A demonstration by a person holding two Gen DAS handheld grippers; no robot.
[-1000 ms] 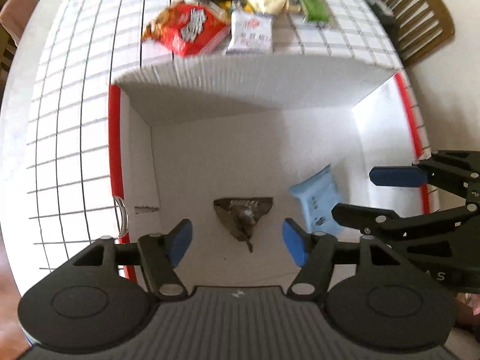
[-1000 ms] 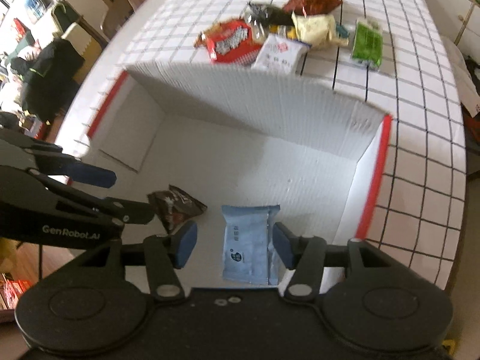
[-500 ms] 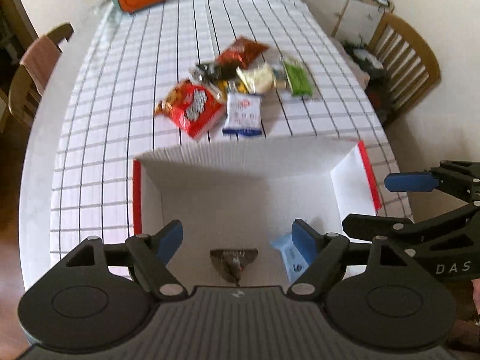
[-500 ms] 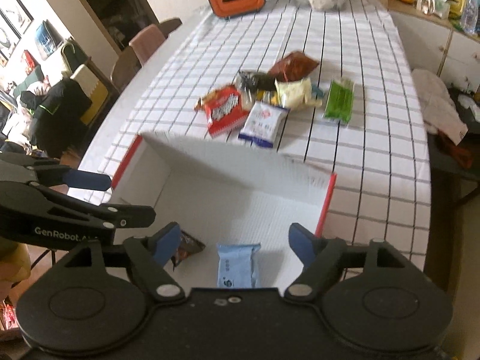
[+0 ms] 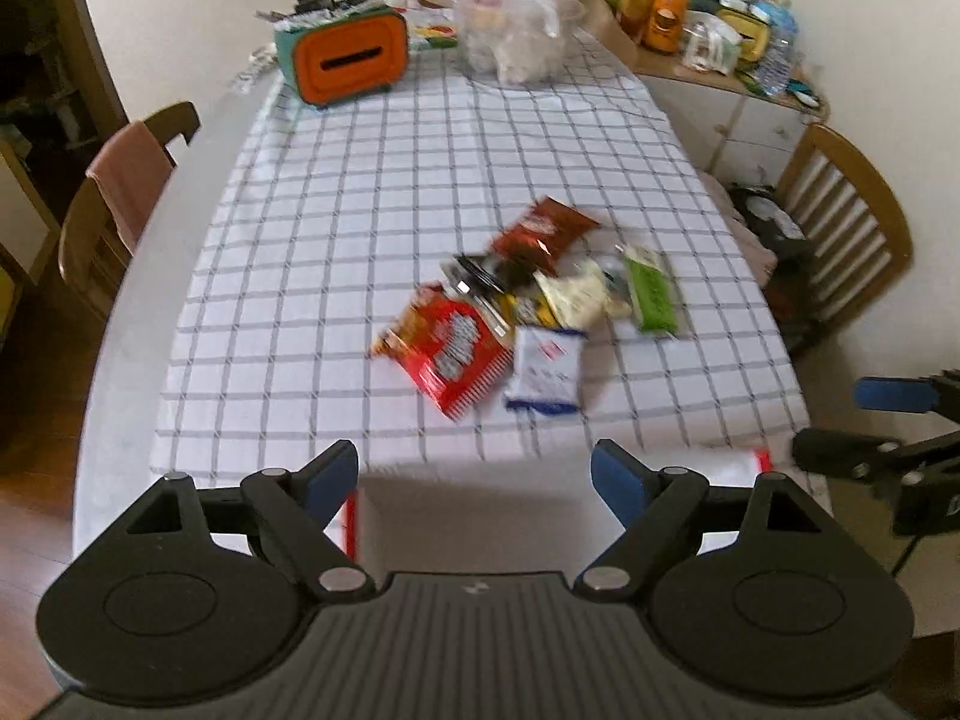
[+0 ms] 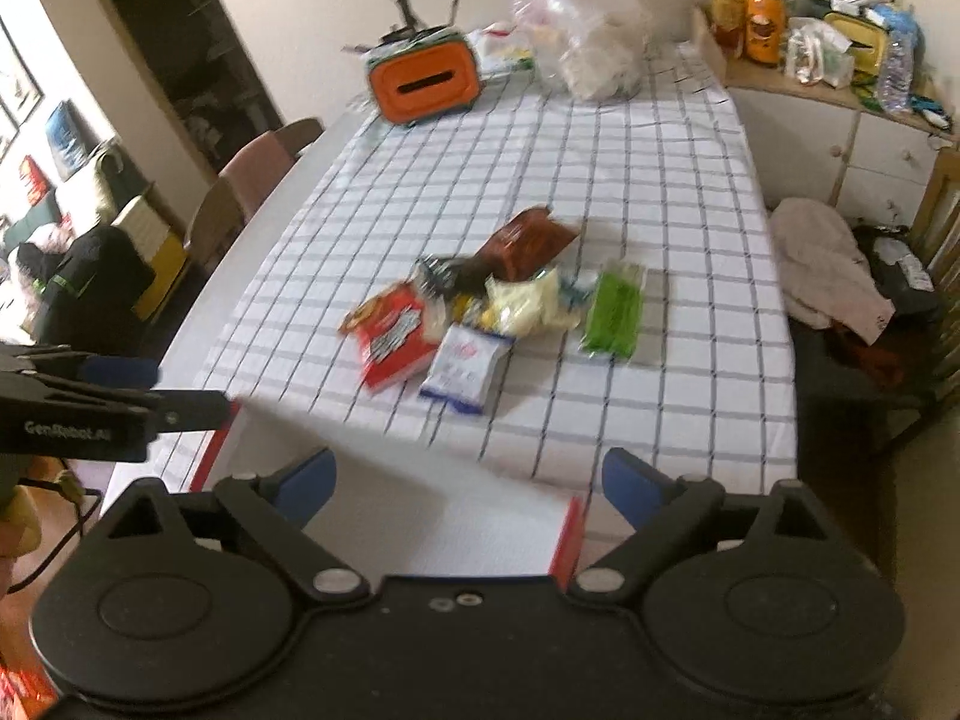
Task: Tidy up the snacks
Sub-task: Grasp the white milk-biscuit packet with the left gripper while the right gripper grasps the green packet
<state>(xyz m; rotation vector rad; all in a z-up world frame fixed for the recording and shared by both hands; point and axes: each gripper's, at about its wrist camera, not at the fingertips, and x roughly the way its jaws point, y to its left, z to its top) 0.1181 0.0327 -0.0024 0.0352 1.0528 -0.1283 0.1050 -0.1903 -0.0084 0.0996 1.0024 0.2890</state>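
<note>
A cluster of snack packets (image 5: 516, 324) lies mid-table on the checked tablecloth (image 5: 360, 228). Within it, the noodle packet (image 5: 447, 351) sits at nine o'clock, the flat pouch (image 5: 546, 369) at six, the long packet (image 5: 651, 294) at three, the crinkled bag (image 5: 543, 231) at twelve. At six o'clock from the cluster, at the table's near edge, stands the cardboard box (image 5: 468, 516). Far beyond at twelve — the tissue box (image 5: 345, 57), with a plastic bag (image 5: 510, 36) to its right. Chairs flank the table — one (image 5: 120, 192) at nine, one (image 5: 852, 228) at three.
</note>
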